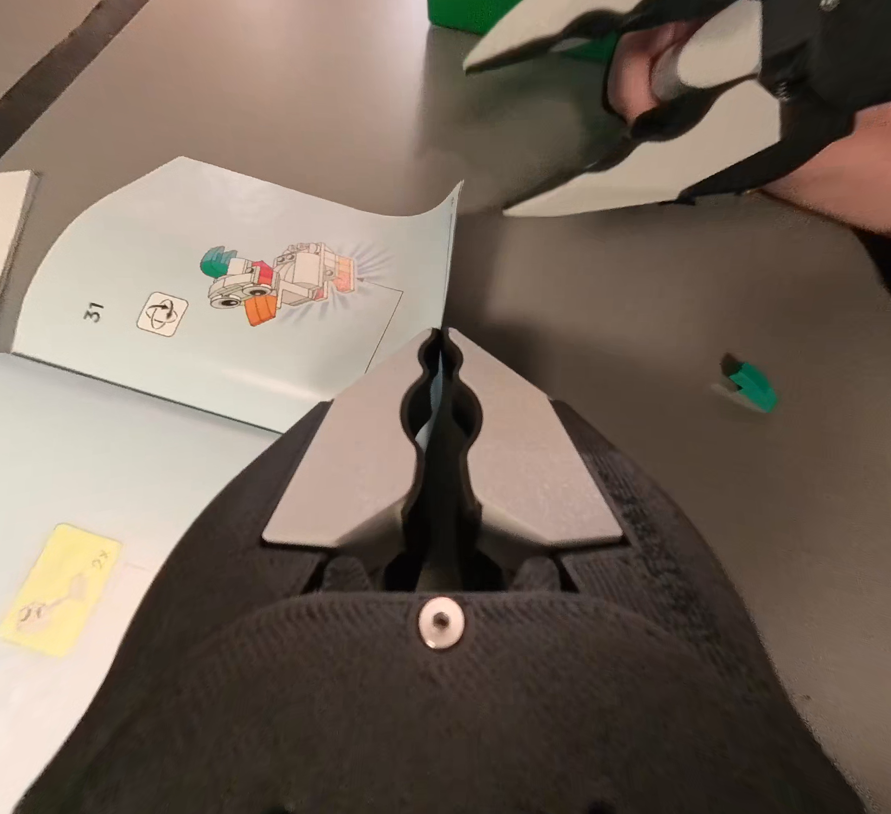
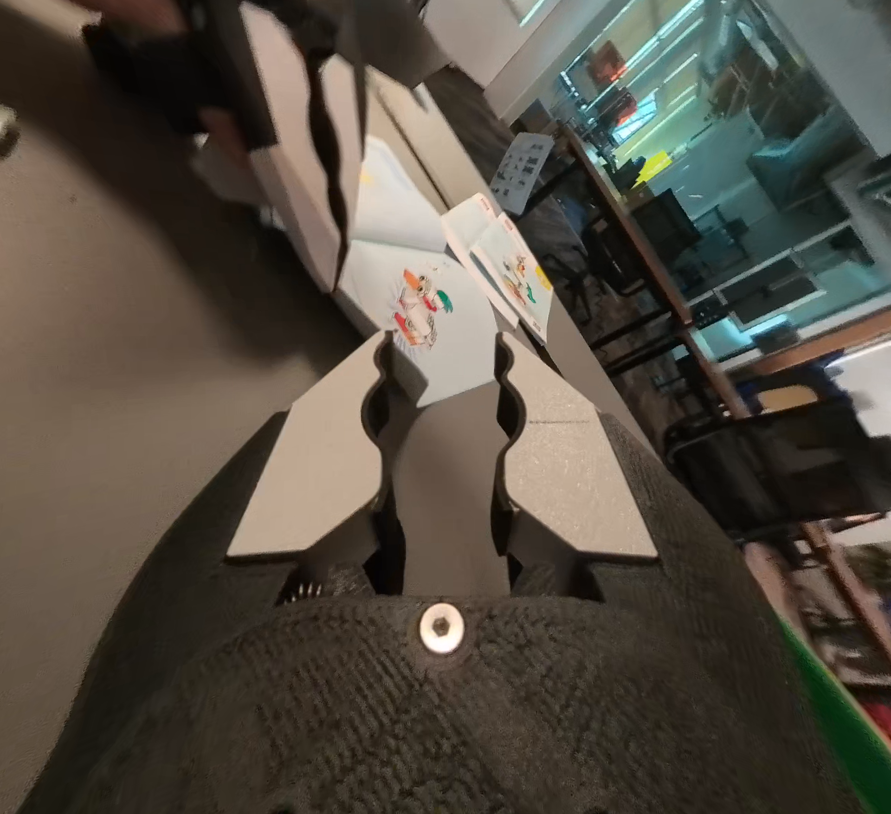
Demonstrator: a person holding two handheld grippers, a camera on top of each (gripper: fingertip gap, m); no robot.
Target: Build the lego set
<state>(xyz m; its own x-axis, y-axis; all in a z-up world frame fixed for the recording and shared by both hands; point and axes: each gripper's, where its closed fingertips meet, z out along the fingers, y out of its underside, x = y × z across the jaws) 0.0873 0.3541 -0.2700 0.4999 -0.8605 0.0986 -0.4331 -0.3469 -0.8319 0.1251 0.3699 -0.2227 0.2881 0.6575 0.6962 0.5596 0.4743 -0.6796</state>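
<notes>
Over the grey bench [image 1: 289, 91], the left gripper [image 1: 441, 342] is pinching an instruction booklet [image 1: 217, 260] page, apparently to turn it, while the right gripper [image 2: 443, 347] is hovering unclenched and empty.

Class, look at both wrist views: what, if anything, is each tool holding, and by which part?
The left tool is shut on the instruction booklet, pinching the edge of its curled page. The right tool is open and holds nothing.

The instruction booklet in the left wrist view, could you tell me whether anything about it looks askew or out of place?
Yes: the open page does not lie flat. Its far corner curls up off the table, because the left gripper has its jaws shut on the page's edge. A lone teal brick lies apart on the table.
</notes>
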